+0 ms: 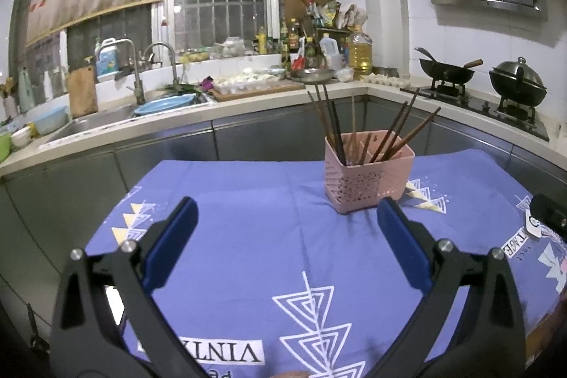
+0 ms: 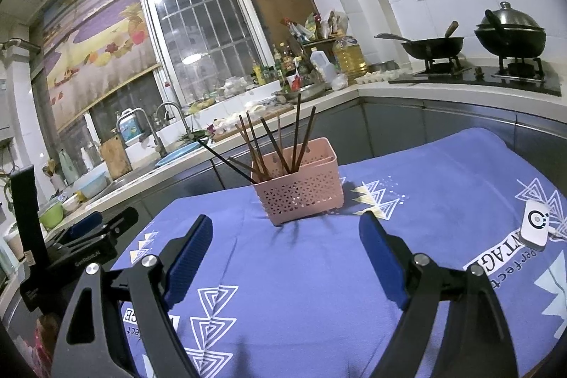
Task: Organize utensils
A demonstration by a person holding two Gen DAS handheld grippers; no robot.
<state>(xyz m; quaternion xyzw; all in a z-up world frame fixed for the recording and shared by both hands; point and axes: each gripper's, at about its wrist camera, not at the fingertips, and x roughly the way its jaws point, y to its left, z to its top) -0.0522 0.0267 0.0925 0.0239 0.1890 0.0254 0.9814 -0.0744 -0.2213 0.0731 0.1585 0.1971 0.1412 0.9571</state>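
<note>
A pink perforated utensil basket (image 1: 365,178) stands on the blue cloth-covered table (image 1: 248,218), holding several dark brown chopsticks (image 1: 389,130) that lean in different directions. It also shows in the right wrist view (image 2: 301,190) with its chopsticks (image 2: 276,144). My left gripper (image 1: 287,211) is open and empty, a little in front of the basket. My right gripper (image 2: 285,229) is open and empty, also in front of the basket. The left gripper shows at the left edge of the right wrist view (image 2: 92,229).
A small white device (image 2: 537,229) lies on the cloth at the right. Behind the table runs a kitchen counter (image 1: 177,119) with a sink, bottles, a cutting board, and two woks (image 2: 436,46) on the stove.
</note>
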